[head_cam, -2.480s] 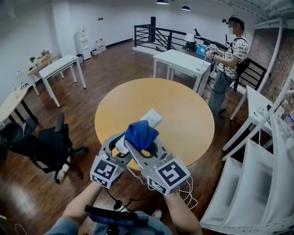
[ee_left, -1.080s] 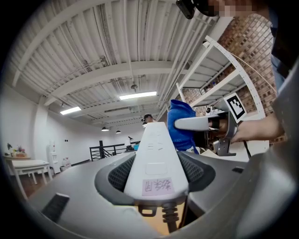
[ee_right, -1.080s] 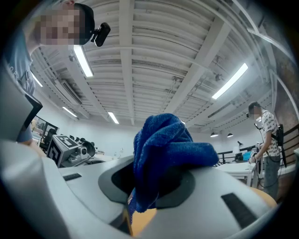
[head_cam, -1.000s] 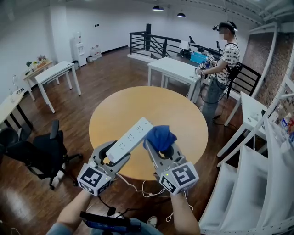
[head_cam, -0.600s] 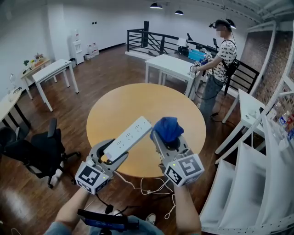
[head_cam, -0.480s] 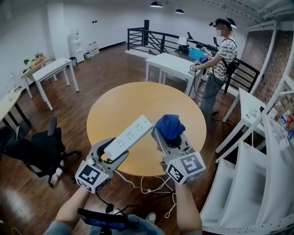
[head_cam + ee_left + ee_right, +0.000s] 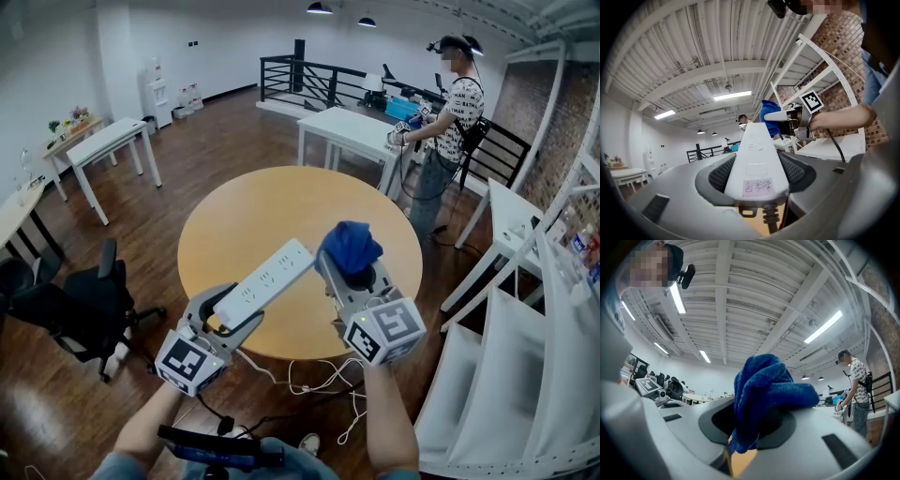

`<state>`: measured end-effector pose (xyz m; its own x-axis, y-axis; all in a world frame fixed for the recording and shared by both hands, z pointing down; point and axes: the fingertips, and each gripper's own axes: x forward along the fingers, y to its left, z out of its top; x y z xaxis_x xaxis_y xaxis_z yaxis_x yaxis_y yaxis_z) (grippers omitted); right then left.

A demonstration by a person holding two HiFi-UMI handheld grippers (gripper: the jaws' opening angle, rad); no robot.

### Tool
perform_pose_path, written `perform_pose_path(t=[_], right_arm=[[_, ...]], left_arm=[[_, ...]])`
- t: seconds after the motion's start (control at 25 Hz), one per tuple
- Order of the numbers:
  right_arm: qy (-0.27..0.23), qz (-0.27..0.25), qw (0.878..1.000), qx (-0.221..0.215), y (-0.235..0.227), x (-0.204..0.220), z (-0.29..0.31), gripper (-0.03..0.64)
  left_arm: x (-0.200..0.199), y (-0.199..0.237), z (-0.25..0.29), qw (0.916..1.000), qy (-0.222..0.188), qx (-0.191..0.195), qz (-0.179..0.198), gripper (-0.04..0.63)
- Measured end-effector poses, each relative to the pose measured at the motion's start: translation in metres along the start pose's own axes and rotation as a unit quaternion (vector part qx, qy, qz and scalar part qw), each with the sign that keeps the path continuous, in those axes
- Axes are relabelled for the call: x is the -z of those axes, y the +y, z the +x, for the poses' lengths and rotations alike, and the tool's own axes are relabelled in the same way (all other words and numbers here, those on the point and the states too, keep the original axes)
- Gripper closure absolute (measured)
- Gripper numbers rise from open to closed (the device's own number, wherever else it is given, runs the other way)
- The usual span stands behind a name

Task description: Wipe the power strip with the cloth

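On the left, the left gripper (image 7: 234,314) is closed on the near end of the power strip (image 7: 267,279), one jaw pressed to each long side. That end sits deep between the jaws, so in the head view I cannot see it. The left gripper view shows a small pink label (image 7: 756,186) there, but its writing is too small to read. The strip is white and is held in the air over the near edge of the round wooden counter (image 7: 281,211). It is tilted, with the far end higher and pointing to the right. A white cable (image 7: 309,375) hangs in loops below the counter edge; where it joins the strip is hidden by the gripper.

To the right, the right gripper (image 7: 354,277) is pinching the blue cloth (image 7: 350,246). The cloth stands up as a bunch above the jaws, and its lower part is hidden between them. It is just beside the far end of the strip, with a gap between them. The holder's arms are cut off at the bottom of the head view.

I count two grippers, one power strip, one cloth and one round counter. Left of the counter is one black office chair (image 7: 89,305). One other person (image 7: 450,112) stands at the back right, beside a white table (image 7: 361,127).
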<state>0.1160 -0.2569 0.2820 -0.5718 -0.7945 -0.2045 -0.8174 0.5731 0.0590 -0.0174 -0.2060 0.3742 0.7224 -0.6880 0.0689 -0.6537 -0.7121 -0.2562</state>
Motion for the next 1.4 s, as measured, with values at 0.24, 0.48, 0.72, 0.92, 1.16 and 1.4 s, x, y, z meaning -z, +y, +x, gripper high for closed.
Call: perform_pose_path(t=[0.24,0.48,0.72,0.92,1.16,1.4], right_arm=[[0.010,-0.012,1.000,-0.008,-0.004,-0.007,0.009,0.529],[0.019,-0.011,1.000,-0.018,-0.003,-0.013,0.023,0.529],[0.031,-0.005,0.999,-0.028,-0.003,-0.015,0.034,0.529],[0.048,-0.006,0.998,-0.042,0.004,-0.011,0.047,0.529],[0.059,-0.008,0.997,-0.050,0.010,-0.010,0.054,0.529],[0.063,-0.010,0.997,-0.053,0.013,-0.010,0.060,0.529]], left_arm=[[0.000,-0.005,0.001,0.9999,0.002,0.003,0.011,0.318],[0.001,-0.010,0.002,0.9996,0.007,0.007,0.026,0.318],[0.002,-0.015,0.001,0.9988,0.015,0.008,0.047,0.318],[0.005,-0.016,0.000,0.9980,0.020,0.009,0.059,0.318],[0.006,-0.018,0.000,0.9970,0.026,0.009,0.072,0.318],[0.011,-0.021,0.003,0.9955,0.036,0.011,0.086,0.318]])
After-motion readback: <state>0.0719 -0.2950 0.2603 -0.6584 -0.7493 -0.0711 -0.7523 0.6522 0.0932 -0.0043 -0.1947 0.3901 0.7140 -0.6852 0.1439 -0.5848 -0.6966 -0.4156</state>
